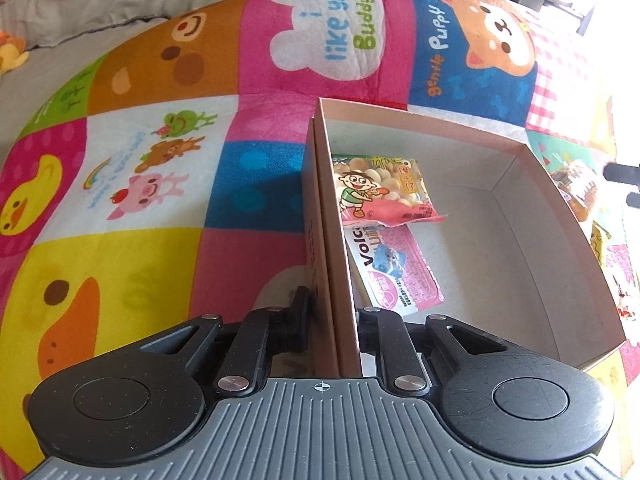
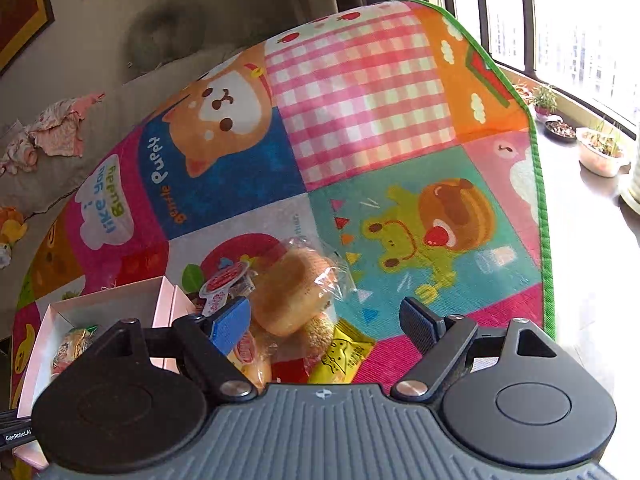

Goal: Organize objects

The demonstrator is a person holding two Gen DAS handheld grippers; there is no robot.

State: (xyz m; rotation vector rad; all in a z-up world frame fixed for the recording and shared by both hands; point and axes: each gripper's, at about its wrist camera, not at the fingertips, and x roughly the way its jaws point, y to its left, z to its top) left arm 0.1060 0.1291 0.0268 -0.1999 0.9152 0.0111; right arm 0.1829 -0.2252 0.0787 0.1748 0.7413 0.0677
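Left wrist view: our left gripper (image 1: pixel 334 312) is clamped narrow on the near side wall of the cardboard box (image 1: pixel 560 216), 1 finger outside the wall, 1 inside. The box sits on a patchwork cartoon play mat (image 1: pixel 140 184). Inside the box, just ahead of the gripper and against the gripped wall, we see 2 packets: a pink "Volc" packet (image 1: pixel 400 268) nearest, and beyond it a snack bag with a cartoon child (image 1: pixel 380 188), overlapping its far end. The rest of the box floor ahead and right is bare.

Right wrist view: our right gripper (image 2: pixel 326 320) stands wide, nothing pressed between its blue pads (image 2: pixel 230 324). A wrapped bun (image 2: pixel 292 292) lies on the mat between the fingers, nearer the left one; whether it touches the pad we cannot tell. A yellow packet (image 2: pixel 344 356) lies close under the gripper, a small red-and-white sachet (image 2: pixel 224 284) just left of the bun. The box shows at lower left. Potted plants (image 2: pixel 600 148) sit far right by the window.
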